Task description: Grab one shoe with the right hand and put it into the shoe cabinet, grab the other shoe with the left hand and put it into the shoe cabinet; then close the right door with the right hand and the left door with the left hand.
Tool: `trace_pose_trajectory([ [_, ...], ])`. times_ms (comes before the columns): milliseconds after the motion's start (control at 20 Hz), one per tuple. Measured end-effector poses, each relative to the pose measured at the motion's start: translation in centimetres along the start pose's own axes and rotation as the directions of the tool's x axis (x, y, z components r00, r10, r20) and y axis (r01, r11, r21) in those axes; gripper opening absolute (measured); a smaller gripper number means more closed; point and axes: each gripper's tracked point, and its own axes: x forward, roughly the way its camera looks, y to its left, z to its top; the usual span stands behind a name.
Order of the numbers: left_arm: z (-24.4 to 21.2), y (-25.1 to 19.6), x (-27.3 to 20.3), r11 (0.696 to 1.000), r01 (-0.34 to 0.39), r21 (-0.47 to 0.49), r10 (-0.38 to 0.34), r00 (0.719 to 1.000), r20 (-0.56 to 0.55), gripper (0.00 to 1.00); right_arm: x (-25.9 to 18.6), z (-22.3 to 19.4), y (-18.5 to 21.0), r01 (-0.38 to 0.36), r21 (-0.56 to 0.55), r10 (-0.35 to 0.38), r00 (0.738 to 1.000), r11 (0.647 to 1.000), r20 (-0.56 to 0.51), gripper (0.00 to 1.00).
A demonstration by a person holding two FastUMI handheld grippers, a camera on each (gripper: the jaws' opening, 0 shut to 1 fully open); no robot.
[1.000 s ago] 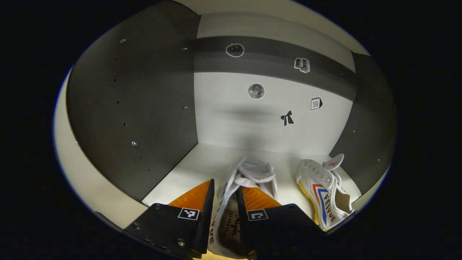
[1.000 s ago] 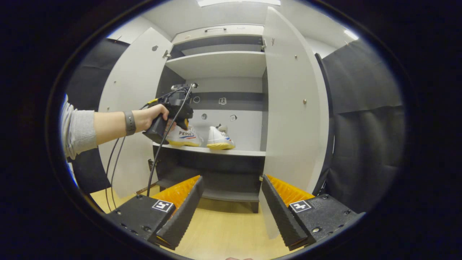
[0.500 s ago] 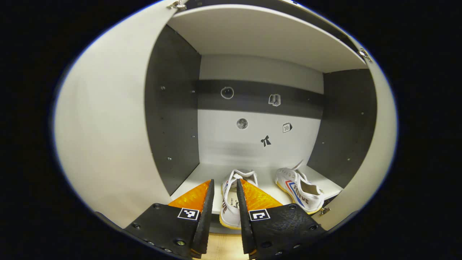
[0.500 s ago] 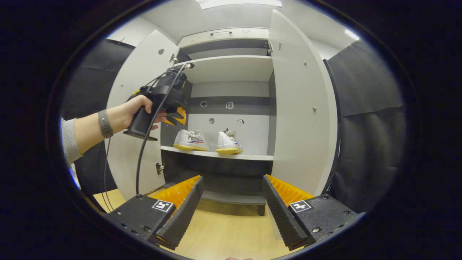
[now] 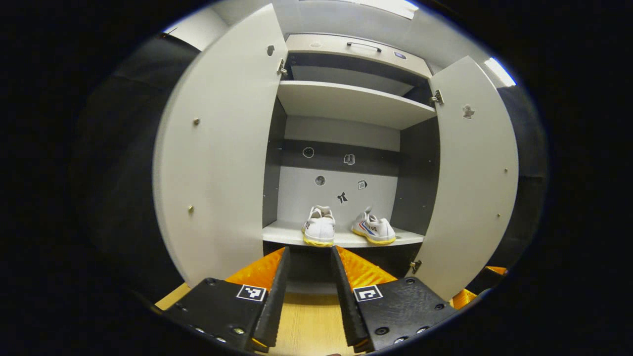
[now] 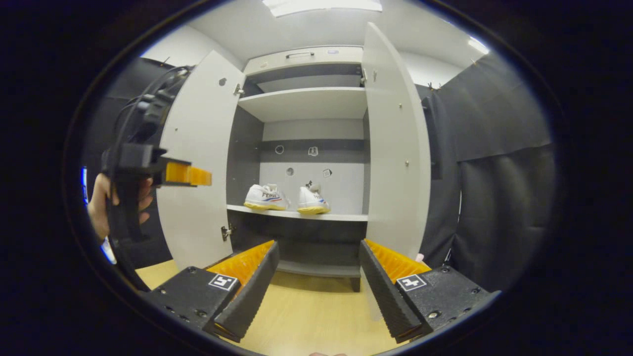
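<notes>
Both white sneakers sit side by side on the middle shelf (image 5: 292,232) of the open shoe cabinet (image 5: 346,47). In the left gripper view the left sneaker (image 5: 319,227) shows its heel and yellow sole edge. The right sneaker (image 5: 373,228) is turned slightly, showing red and blue stripes on its side. In the right gripper view the left one (image 6: 265,197) carries side lettering beside the stripes, too small to read surely. Small stickers dot the cabinet's back panel.

The left door (image 5: 222,148) and right door (image 5: 470,178) both stand wide open.

The left hand-held gripper (image 5: 307,291) has its jaws moderately apart, holding nothing, over the wooden floor (image 5: 309,324). The right hand-held gripper (image 6: 318,282) is wide open and empty, facing the cabinet. Square black-and-white markers sit on the fingers.
</notes>
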Motion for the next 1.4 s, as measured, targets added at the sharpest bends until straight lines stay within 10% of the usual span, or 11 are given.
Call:
trace_pose_trajectory([
  [400, -2.4, -0.4, -8.1, 0.997, -0.004, 0.082, -0.002, 0.997, 0.074, 0.91, -3.6, 1.3, -2.7, 0.069, 0.009, -0.069, 0.998, 0.998, 0.006, 1.00],
  [1050, -4.5, 0.6, -10.9, 0.996, -0.042, 0.078, 0.038, 0.998, 0.052, 0.93, -2.3, 11.3, -19.1, 0.307, 0.049, -0.311, 0.943, 0.950, 0.116, 1.00],
  [1400, -4.9, 0.3, -10.7, 0.996, -0.036, 0.088, 0.032, 0.999, 0.040, 0.93, 3.7, 14.1, -23.7, 0.317, 0.078, -0.323, 0.942, 0.945, 0.091, 1.00],
])
